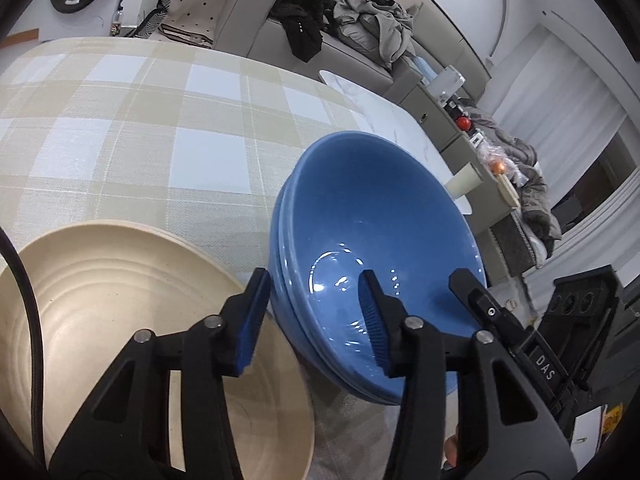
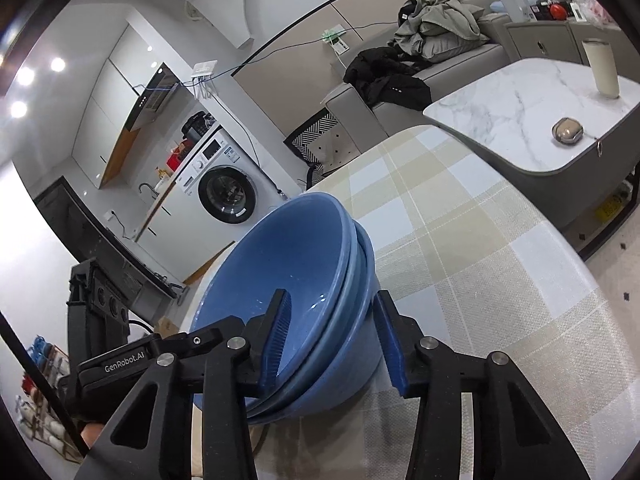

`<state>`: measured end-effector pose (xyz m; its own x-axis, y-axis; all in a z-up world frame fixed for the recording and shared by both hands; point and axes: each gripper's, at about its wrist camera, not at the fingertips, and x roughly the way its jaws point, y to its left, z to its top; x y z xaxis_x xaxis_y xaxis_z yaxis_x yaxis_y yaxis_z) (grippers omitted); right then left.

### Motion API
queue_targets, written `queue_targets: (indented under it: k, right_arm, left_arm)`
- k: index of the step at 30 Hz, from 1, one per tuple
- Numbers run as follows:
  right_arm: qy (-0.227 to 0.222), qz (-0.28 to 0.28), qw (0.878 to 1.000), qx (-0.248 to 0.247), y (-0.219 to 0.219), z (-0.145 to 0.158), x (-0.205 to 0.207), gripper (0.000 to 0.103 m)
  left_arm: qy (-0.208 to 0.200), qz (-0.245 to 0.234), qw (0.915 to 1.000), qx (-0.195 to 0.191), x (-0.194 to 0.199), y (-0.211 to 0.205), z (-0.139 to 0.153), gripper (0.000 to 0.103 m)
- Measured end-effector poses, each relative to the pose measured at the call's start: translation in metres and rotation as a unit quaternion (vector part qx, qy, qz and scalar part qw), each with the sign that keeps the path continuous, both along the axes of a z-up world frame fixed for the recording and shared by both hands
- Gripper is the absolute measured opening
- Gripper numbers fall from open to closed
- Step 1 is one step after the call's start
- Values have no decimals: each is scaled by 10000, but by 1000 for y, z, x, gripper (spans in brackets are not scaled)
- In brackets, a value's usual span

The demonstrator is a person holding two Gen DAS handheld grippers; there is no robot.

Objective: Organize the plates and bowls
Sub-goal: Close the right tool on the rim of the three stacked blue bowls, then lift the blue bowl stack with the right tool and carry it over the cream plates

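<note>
Stack of glossy blue ceramic bowls [image 1: 372,240] tilting, left gripper [image 1: 316,320] and right gripper [image 2: 332,340] each straddling its rim, jaws wide, not clamping

White letters reading "DAS" are printed on the black body of the right gripper [image 1: 546,372], seen at about four o'clock in the left wrist view. White lettering reading "GenRobot.AI" is printed on the black body of the left gripper [image 2: 124,363], at about eight o'clock in the right wrist view.
</note>
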<state>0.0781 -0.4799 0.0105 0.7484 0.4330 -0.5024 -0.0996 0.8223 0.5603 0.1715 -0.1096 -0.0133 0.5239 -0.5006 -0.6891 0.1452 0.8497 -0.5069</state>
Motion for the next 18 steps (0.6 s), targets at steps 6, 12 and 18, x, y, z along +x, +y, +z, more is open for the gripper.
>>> queue_targets:
  k: [6, 12, 18]
  right_arm:
    - [10, -4, 9999, -127, 2, 2, -1, 41]
    - [-25, -11, 9998, -172, 1, 5, -2, 41]
    - [-173, 63, 9996, -199, 3, 17, -7, 41]
  left_arm:
    - [-88, -61, 9988, 468, -5, -10, 7, 34]
    - [-260, -15, 9976, 647, -11, -14, 16, 34]
    - [-359, 50, 9971, 662, -20, -11, 28, 34]
